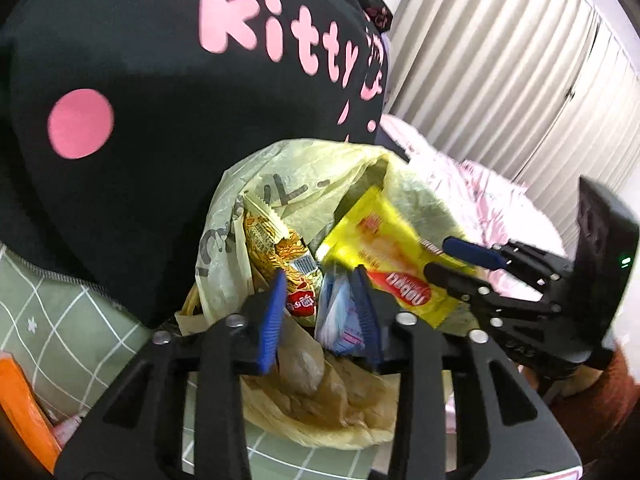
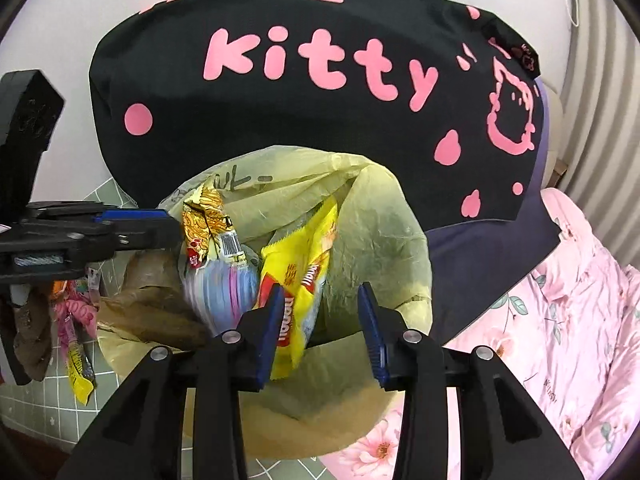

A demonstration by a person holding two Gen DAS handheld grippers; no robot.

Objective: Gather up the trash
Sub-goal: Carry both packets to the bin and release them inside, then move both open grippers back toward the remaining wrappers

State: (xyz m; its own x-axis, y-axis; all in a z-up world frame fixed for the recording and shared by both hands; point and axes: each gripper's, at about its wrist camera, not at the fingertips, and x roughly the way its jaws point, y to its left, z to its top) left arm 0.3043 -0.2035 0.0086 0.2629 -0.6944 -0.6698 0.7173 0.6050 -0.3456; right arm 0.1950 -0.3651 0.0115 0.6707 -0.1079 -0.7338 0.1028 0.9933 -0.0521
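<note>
A pale yellow plastic bag (image 1: 308, 176) stands open on the bed; it also shows in the right wrist view (image 2: 384, 224). Inside lie a golden snack wrapper (image 1: 276, 248), a blue-white packet (image 1: 338, 308) and a yellow wrapper (image 1: 384, 248). My left gripper (image 1: 320, 312) is open at the bag's mouth, its fingers either side of the blue-white packet. My right gripper (image 2: 320, 328) is open over the bag, the yellow wrapper (image 2: 300, 276) hanging against its left finger. In the left wrist view the right gripper (image 1: 452, 256) comes in from the right.
A black cushion with pink "kitty" lettering (image 2: 312, 92) stands behind the bag. A pink floral quilt (image 2: 560, 320) lies to the right. More wrappers (image 2: 78, 360) lie on the green checked sheet (image 1: 72, 320) to the left. White slatted blinds (image 1: 500, 60) stand at the back right.
</note>
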